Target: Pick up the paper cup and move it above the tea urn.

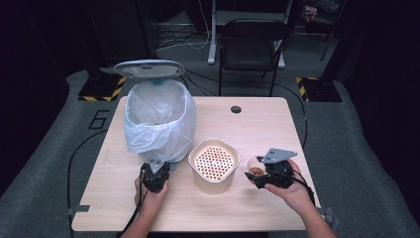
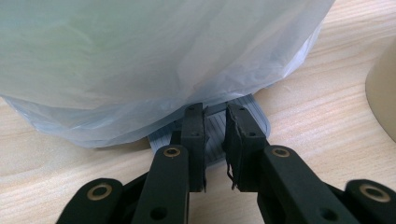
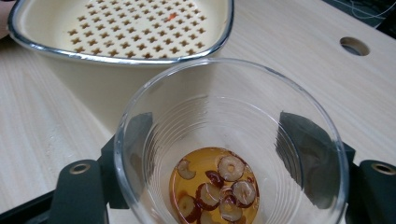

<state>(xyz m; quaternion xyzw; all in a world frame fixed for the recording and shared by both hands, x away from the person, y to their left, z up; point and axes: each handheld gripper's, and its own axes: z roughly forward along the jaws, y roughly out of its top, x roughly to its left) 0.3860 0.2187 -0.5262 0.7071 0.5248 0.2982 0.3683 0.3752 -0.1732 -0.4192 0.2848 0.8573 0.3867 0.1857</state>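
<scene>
Clear plastic cup (image 3: pixel 231 149) — holding amber liquid with sliced fruit — is clamped between the right gripper's (image 3: pixel 224 158) jaws, the perforated cream container (image 3: pixel 122 29) just ahead. The left gripper's (image 2: pixel 215 122) jaws are parted slightly over the bin's grey pedal (image 2: pixel 215 135) — nothing is gripped.

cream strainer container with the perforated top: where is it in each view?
High view: cream strainer container, table centre, between both tongs.
Left gripper view: cream curved wall at right edge, probably it.
Right gripper view: top left, behind the held plastic cup.
Shared landmark: wooden tabletop.

High view overhead, looks forward-down; gripper views low, close; strainer tub (image 1: pixel 214 166) (image 3: pixel 126 32) shared by high, right.
</scene>
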